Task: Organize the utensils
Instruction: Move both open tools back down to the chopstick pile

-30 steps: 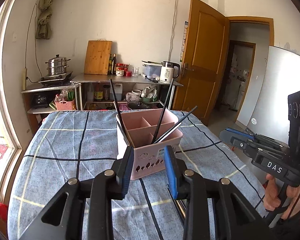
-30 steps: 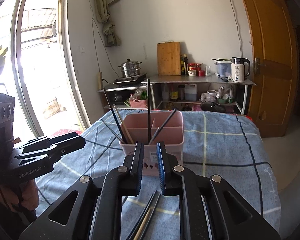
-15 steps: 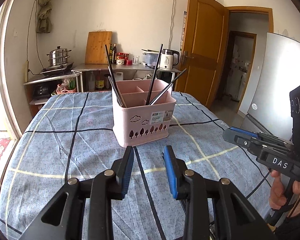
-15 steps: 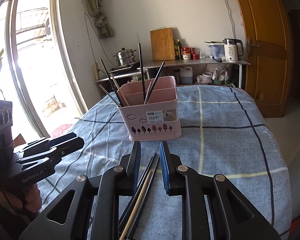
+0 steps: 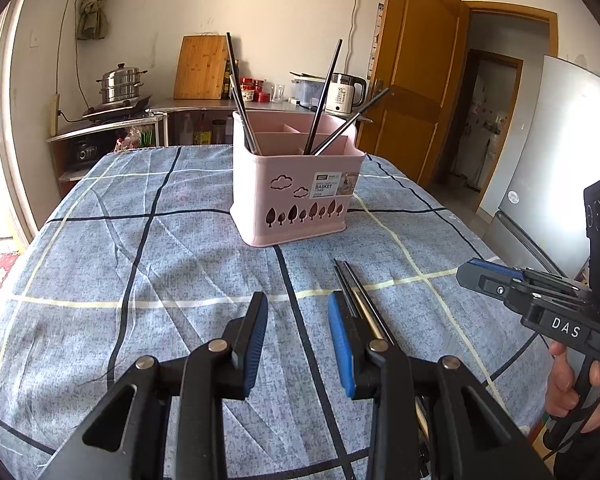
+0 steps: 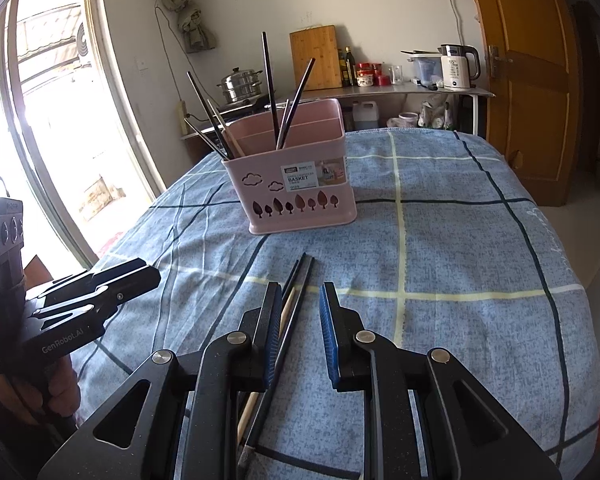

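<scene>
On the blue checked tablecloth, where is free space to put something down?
The blue checked tablecloth lies bare on the door side of the pink plastic utensil basket and on its window side. Crowded: the loose chopsticks in front of the basket.

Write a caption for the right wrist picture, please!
Open right gripper above loose chopsticks on the checked tablecloth, facing the pink utensil basket.
</scene>
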